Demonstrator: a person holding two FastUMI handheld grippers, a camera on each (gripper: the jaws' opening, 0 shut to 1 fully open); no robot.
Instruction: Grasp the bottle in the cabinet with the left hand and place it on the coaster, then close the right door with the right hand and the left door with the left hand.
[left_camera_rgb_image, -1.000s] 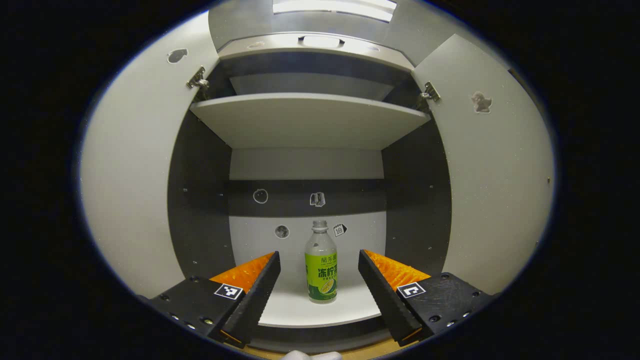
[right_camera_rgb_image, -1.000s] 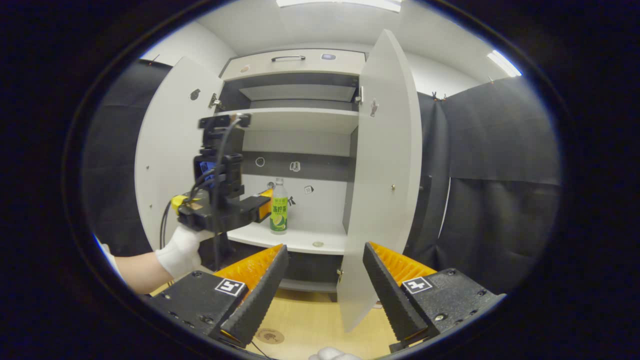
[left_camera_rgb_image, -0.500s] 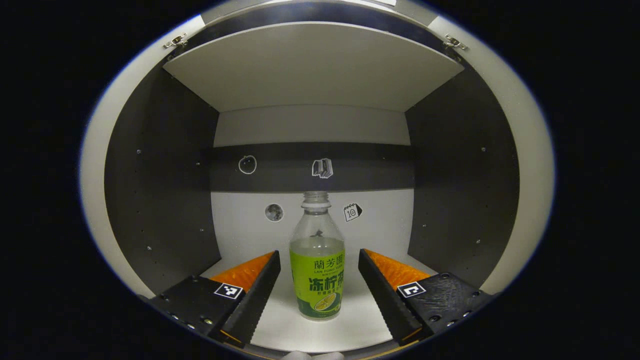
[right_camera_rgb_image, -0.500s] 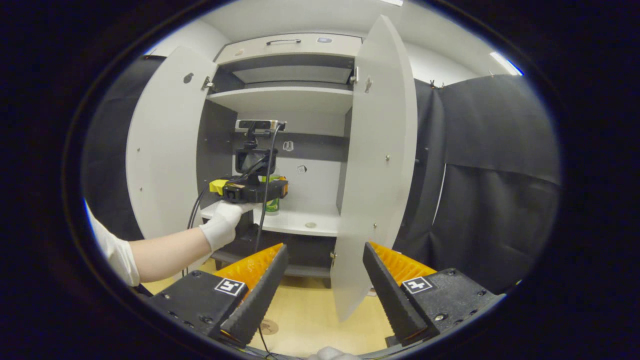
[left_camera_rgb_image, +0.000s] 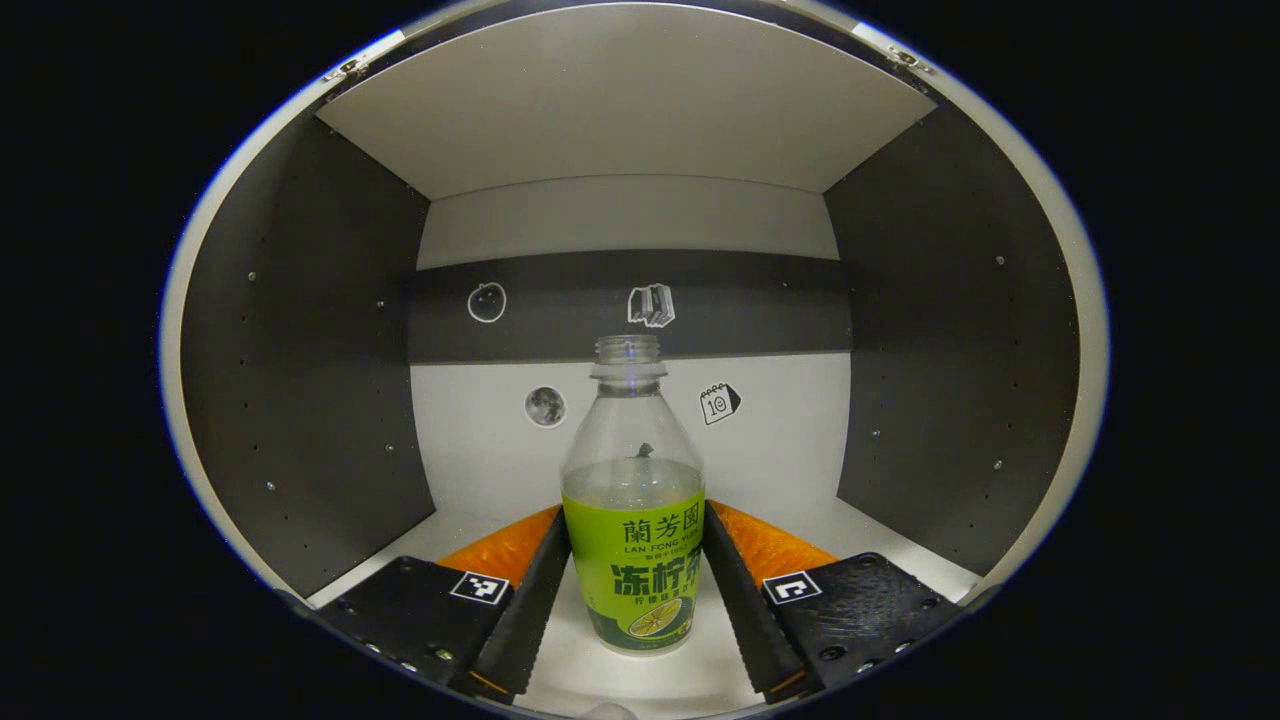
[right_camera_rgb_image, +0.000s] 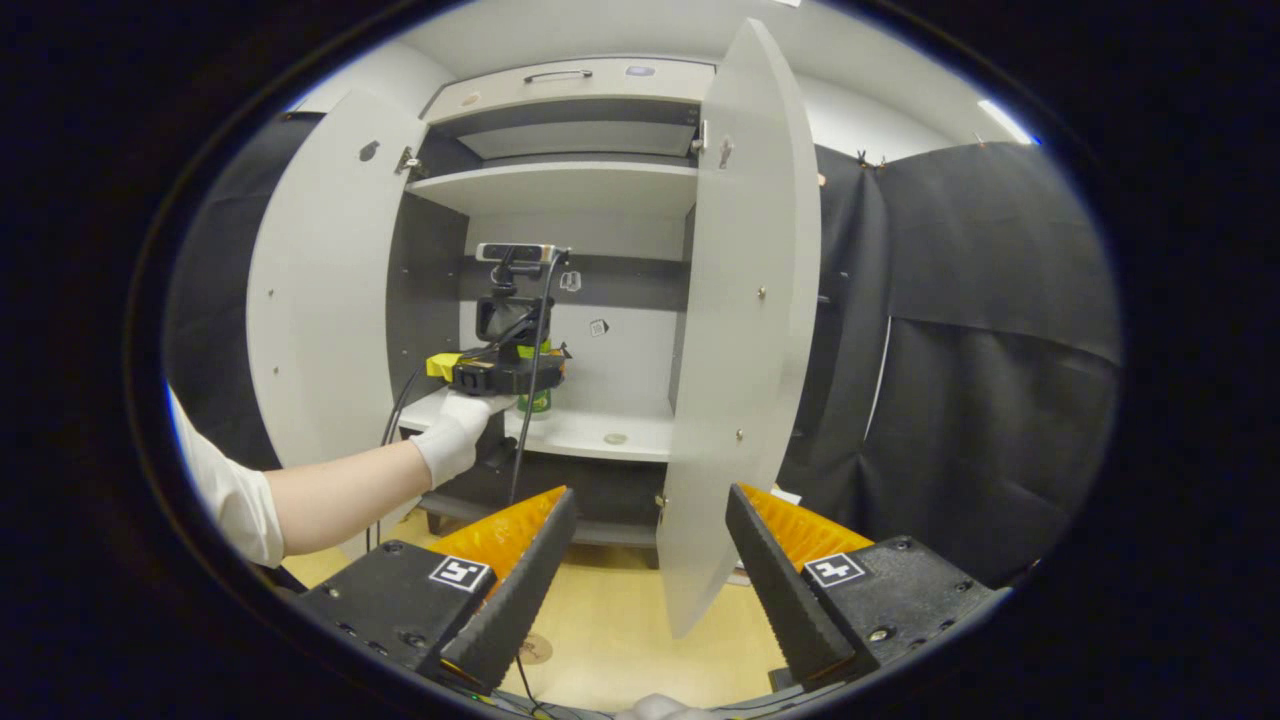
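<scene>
In the left gripper view, the bottle (left_camera_rgb_image: 634, 500) stands upright at the lower centre of the frame, on the pale shelf (left_camera_rgb_image: 890, 535) inside the cabinet (left_camera_rgb_image: 300, 400). It has a green label on its lower half, a clear upper half and no cap visible on its neck. The left gripper (left_camera_rgb_image: 634, 590) has its 2 fingers on either side of the label, each finger's inner edge right against the bottle's side, so the claw is narrowed around the bottle; whether both press on it firmly cannot be told. On the back wall (left_camera_rgb_image: 630, 300) behind the bottle are 4 small stickers, 2 on the dark band in the upper middle and 2 on the pale panel below it.

In the right gripper view, the right gripper (right_camera_rgb_image: 650, 575) sits at the bottom centre with its 2 fingers spread wide and nothing between them, above the wooden floor (right_camera_rgb_image: 620, 640). The cabinet's left door (right_camera_rgb_image: 320, 290) at left of centre and right door (right_camera_rgb_image: 740, 330) at centre both stand open. At left of centre a white-gloved hand (right_camera_rgb_image: 452, 435) on a bare forearm holds the left gripper (right_camera_rgb_image: 545, 365) inside the cabinet at shelf height, with the bottle (right_camera_rgb_image: 537, 398) just showing beneath it. A small round coaster (right_camera_rgb_image: 535, 648) lies on the floor at the bottom of the frame, beside the right gripper's left finger.
</scene>
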